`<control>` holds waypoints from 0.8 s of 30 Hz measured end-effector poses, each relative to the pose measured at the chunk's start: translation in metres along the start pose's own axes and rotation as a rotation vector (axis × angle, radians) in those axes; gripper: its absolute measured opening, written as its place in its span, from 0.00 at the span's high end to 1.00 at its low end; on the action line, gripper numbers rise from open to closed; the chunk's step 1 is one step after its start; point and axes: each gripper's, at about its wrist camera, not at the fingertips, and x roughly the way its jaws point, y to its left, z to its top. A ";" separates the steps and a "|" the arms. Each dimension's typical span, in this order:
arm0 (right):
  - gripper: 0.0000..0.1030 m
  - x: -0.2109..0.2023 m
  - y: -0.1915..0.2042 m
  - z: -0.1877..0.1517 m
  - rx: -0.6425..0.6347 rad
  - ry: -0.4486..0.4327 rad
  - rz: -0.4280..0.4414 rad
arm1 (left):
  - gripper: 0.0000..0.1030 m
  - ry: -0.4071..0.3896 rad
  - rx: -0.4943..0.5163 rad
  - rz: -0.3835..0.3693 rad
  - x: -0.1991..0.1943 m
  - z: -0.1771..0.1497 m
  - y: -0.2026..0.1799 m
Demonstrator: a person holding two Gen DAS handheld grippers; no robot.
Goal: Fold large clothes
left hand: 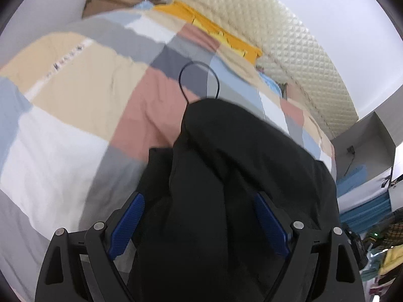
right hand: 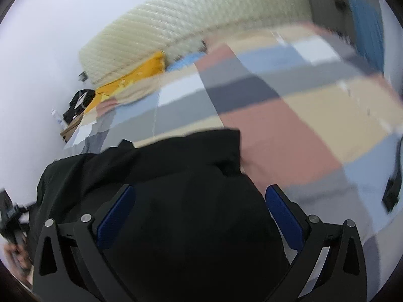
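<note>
The black garment lies bunched on the patchwork bedspread, a thin black cord loop poking out from its far end toward the quilted cream headboard; in the right wrist view the same garment spreads as a dark heap with one squared edge lying over the pink and beige patches. The step in hand looks like taking a fresh hold to make or flatten a fold; to do it well, each gripper should come down on a clear edge or corner rather than the thick middle, pinch one layer stack cleanly, and both should carry the cloth across evenly so it lands without creases. The left gripper stands with its blue pads well apart, the cloth running up between them yet not visibly pressed by either; the right gripper is likewise spread wide, its pads straddling the heap and gripping nothing as far as the blurred view shows. The garment thus sits directly under and ahead of both grippers, near the bed's near edge; a yellow cloth lies well apart by the headboard.
</note>
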 end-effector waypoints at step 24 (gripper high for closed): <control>0.92 -0.041 0.045 0.029 -0.098 -0.184 0.182 | 0.91 -0.317 0.127 -0.100 -0.082 0.007 -0.063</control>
